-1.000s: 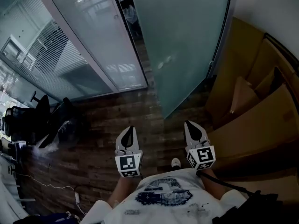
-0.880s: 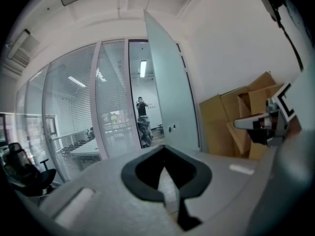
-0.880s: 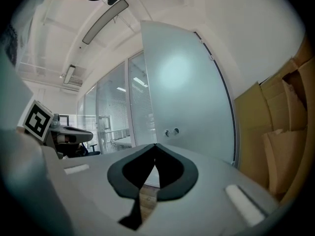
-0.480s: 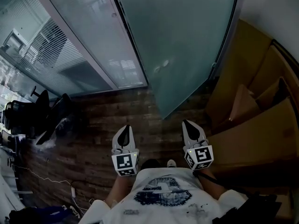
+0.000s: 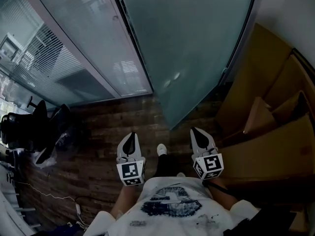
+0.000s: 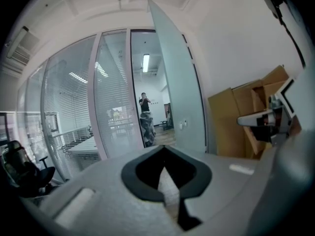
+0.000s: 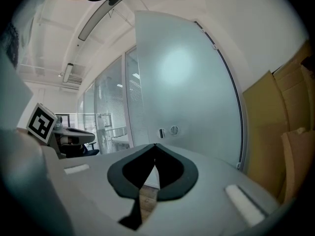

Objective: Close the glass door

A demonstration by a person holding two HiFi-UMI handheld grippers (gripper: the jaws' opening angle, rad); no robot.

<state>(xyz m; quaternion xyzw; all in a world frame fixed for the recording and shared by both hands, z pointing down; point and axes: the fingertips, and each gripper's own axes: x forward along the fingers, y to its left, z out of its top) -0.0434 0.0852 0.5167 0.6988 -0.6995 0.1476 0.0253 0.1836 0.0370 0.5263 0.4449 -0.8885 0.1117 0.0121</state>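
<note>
**Tongs and door, seen from the head and from both tongs.** The left tongs (image 5: pixel 130 137) are shown closed, tips met, with nothing between them. The right tongs (image 5: pixel 198 132) are likewise closed and empty. Both are held side by side in front of the wearer's body.

The glass door (image 5: pixel 197 43) is found ahead of both tongs and is touched by neither. Its long axis is upright. The panel is hung at its right edge, beside the wall (image 5: pixel 290 4), and is swung out of its frame towards the wearer. Its free lower corner is thus pointed at the gap between the two tongs.

The panel is frosted and pale blue-green, with a dark strip along the hinge side. Two small round lock fittings (image 5: pixel 172 76) are carried near the free edge.

The doorway (image 6: pixel 155 90) is left open between that free edge and the glass partition (image 5: pixel 74 53), behind which slatted blinds are seen. Bare wooden floor (image 5: pixel 103 127) is offered to the left of the left tongs, as far as an office chair (image 5: pixel 29 127). To the right of the right tongs, cardboard boxes (image 5: pixel 266 141) are stacked near, and little room is left on that side.
</note>
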